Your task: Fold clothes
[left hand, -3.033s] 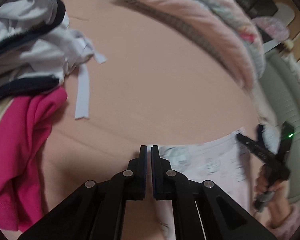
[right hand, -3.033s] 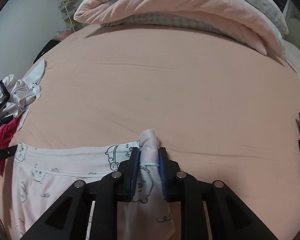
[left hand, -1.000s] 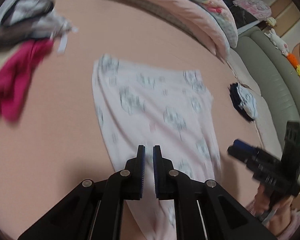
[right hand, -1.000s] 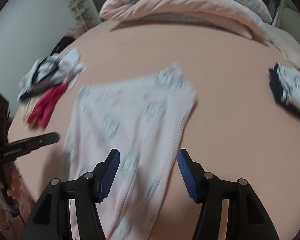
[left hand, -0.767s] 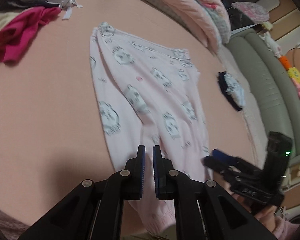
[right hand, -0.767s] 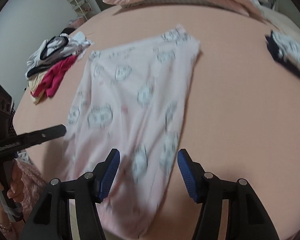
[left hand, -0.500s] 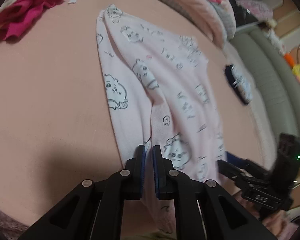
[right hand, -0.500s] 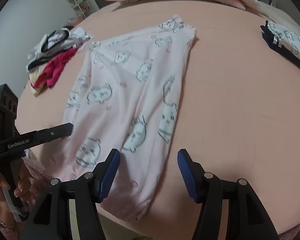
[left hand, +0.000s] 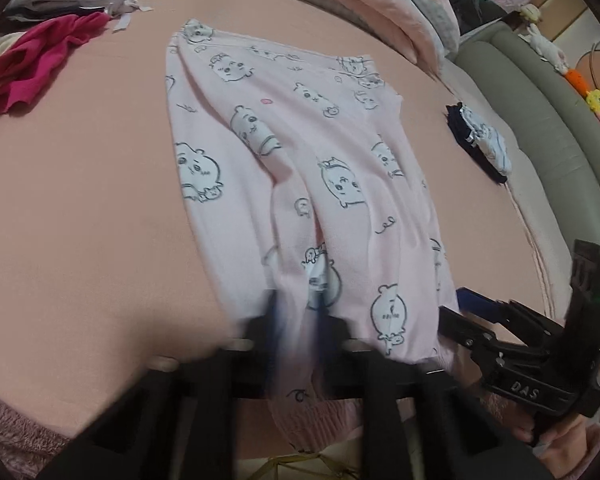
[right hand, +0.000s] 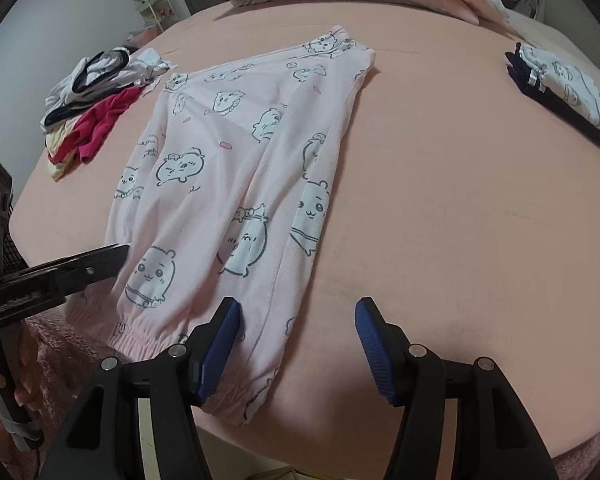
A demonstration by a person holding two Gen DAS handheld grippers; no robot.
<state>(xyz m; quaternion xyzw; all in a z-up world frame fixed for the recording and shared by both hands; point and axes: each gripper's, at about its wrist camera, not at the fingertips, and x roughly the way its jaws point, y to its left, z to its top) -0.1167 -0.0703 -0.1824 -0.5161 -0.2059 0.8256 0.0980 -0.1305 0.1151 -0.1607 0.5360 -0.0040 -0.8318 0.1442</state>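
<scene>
Soft pink cartoon-print pyjama trousers (right hand: pixel 236 184) lie flat, cuffs ribbed and gathered

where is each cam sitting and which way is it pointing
Left wrist: sits on the left gripper, angled down over the bed's near edge at the pink trousers; its own blurred fingers show, shut, plus the right gripper and hand.
Right wrist: sits on the right gripper, angled down at the trousers' cuffs; its open fingers show, plus the left gripper and hand.
Shared: trousers, clothes pile, folded stack, bedsheet.
</scene>
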